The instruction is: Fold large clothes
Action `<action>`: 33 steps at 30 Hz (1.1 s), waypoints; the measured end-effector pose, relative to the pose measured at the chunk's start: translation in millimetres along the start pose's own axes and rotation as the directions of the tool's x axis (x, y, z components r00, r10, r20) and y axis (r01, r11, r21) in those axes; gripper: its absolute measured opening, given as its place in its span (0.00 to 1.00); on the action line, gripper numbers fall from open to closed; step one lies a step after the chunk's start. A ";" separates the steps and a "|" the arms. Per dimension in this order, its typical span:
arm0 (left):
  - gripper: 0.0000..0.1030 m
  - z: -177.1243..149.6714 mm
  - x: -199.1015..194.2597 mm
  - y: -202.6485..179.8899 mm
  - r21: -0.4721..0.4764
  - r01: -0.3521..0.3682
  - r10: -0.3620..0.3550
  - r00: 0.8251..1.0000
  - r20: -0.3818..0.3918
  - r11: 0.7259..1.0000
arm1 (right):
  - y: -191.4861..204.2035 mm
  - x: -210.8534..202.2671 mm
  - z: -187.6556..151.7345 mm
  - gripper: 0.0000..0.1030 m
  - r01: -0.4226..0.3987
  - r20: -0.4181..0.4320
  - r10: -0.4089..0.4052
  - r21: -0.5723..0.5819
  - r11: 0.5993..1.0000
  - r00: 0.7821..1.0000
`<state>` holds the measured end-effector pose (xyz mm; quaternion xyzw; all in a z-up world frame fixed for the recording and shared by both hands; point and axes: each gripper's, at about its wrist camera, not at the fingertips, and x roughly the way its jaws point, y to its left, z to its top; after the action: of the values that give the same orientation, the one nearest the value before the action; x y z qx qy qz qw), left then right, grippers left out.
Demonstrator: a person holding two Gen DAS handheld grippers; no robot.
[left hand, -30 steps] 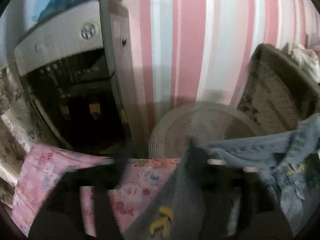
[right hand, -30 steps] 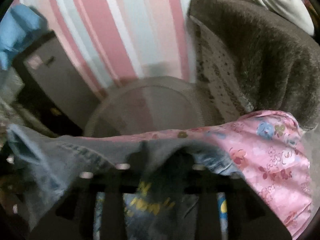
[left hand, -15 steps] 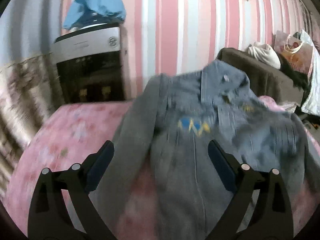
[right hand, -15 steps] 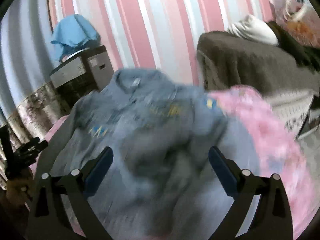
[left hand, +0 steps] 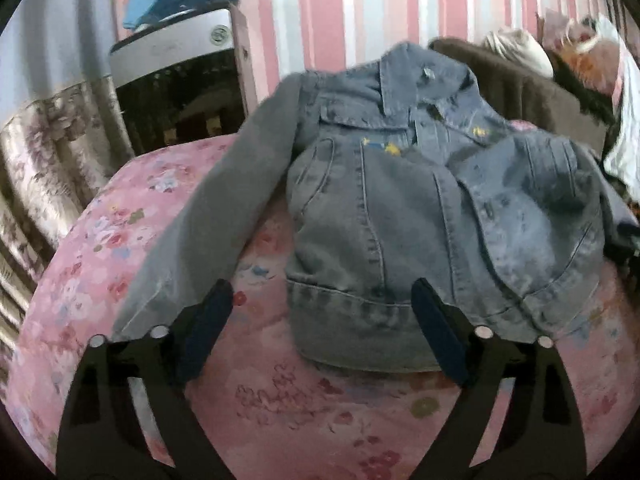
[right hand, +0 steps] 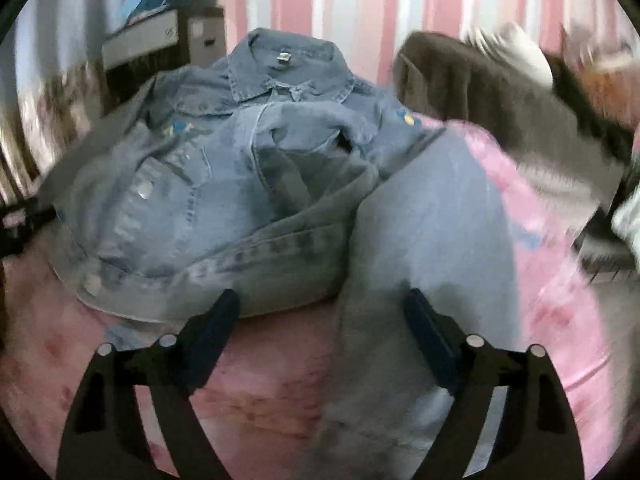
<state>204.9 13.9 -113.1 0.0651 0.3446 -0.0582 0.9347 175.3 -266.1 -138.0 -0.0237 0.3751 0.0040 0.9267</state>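
A blue denim jacket (left hand: 380, 200) lies front up on a pink floral bed cover (left hand: 120, 248), collar toward the striped wall. One sleeve (left hand: 216, 200) stretches toward my left gripper (left hand: 320, 324), which is open and empty just short of the jacket's hem. In the right wrist view the jacket (right hand: 192, 200) is rumpled at its right front, and the other sleeve (right hand: 432, 248) runs down between the fingers of my right gripper (right hand: 322, 326), which is open and holds nothing.
A grey and black appliance (left hand: 176, 80) with blue cloth on top stands at the back left against the pink striped wall. A brown armchair (right hand: 480, 92) piled with clothes stands at the back right. The bed edge drops off on the right (right hand: 592, 320).
A second ago both grippers were shut on the jacket and held it up. They have let go, opened and drawn back; the jacket now lies spread on the bed.
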 end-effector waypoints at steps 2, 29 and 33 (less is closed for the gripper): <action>0.82 3.9 -7.4 3.2 0.026 0.006 -0.007 1.000 0.029 1.000 | -4.2 -3.5 1.7 0.81 0.004 -0.001 -0.004 -0.050 0.999 1.000; 0.88 43.5 80.1 -1.7 -0.052 0.051 -0.056 0.991 -0.121 0.997 | -24.8 52.7 54.1 0.71 -0.108 -0.044 0.120 0.212 0.971 0.992; 0.88 43.2 75.4 -2.5 -0.073 0.088 -0.094 0.991 -0.091 0.993 | -26.4 35.9 62.4 0.71 -0.174 0.004 0.177 0.194 0.965 0.984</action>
<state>289.0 -0.3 -129.9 0.0199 0.3928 -0.0858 0.9154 245.1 -290.0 -117.1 0.0999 0.3807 0.0494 0.9180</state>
